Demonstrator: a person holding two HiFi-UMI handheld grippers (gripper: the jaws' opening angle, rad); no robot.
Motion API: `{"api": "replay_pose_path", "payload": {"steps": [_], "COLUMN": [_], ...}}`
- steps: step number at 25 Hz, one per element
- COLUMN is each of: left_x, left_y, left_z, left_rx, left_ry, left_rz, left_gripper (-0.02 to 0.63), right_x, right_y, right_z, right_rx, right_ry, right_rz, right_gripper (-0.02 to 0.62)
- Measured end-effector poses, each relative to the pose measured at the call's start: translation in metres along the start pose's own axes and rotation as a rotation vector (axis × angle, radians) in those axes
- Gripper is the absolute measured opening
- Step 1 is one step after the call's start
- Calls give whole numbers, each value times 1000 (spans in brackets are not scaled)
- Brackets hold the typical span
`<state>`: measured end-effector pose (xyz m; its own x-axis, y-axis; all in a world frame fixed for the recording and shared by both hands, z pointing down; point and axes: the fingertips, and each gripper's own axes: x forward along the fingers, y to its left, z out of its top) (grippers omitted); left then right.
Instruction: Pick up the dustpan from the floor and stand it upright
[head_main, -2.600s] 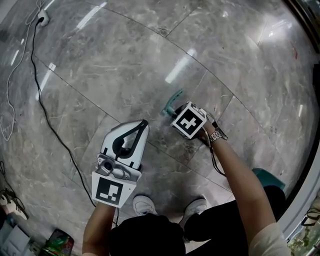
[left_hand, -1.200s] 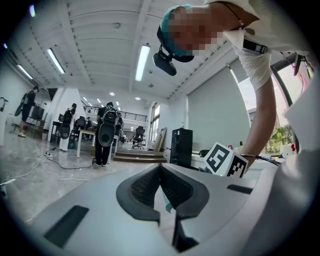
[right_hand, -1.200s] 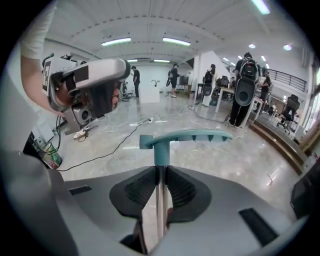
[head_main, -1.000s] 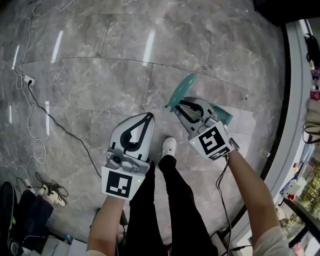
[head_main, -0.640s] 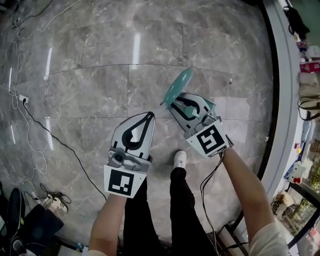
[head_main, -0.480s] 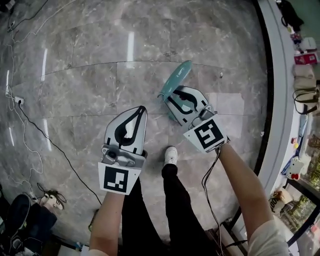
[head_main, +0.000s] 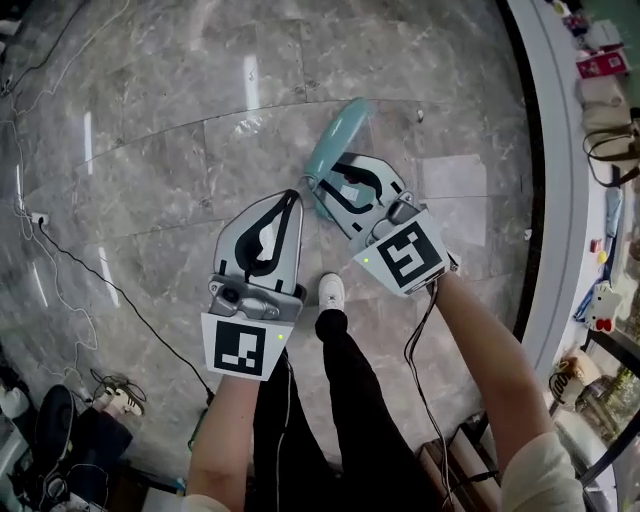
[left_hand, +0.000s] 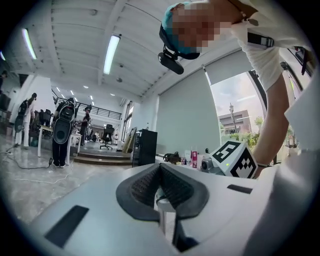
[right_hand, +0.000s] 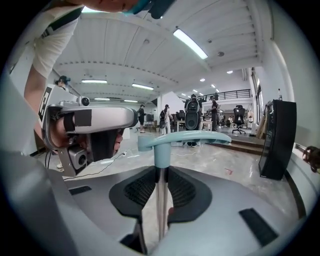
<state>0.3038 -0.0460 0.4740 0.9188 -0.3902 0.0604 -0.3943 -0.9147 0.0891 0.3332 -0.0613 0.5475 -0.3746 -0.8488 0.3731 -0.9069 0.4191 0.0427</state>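
My right gripper (right_hand: 160, 176) pinched the thin silver pole of the dustpan (head_main: 338, 132), just ahead of my white shoe (head_main: 331, 291). The pole ran straight through the jaws. Its teal grip stuck out past them, away from the shoe. My left gripper (head_main: 292, 198) was pressed together, holding nothing, just beside the pole. The pan end was hidden.

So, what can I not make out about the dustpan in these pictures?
- Pan of the dustpan: in the head view it is hidden beneath the right gripper. In the right gripper view, the gripper body hides everything below the shaft.
- Contact with the floor: hidden likewise.
- Items at the head view's right edge: too small, partly cut off.
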Motion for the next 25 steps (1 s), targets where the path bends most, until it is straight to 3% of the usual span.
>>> {"api": "replay_pose_path", "payload": {"steps": [6,12,14,18,19,22,25], "left_x": [6,0,-5,-17,-21,-38,-61], "left_y": [-15,-11,-9,-16,-20,-32,-48], "left_z": [2,9,14,37,47,93,166], "left_rx": [36,38,34,5,-8,-43,-57], "left_ry": [25,29,25,14,11,1,-10], "left_rz": [-32,-3,6,33,40,60,85], "left_gripper": [11,11,11,11,11,11,11], "right_x": [-2,-1,-7,-53,-70,-122,-174], "right_y": [0,0,-4,-16,-14,0,15], "right_z": [0,2,-1,-9,-4,37,111], "right_rx": [62,141,172,309,330,353,366], "right_ry": [-23,-27,5,27,23,3,-63], "right_rz": [-5,14,-15,-152,-175,-217,-254], "right_gripper": [87,91,92,78,24,17,17]}}
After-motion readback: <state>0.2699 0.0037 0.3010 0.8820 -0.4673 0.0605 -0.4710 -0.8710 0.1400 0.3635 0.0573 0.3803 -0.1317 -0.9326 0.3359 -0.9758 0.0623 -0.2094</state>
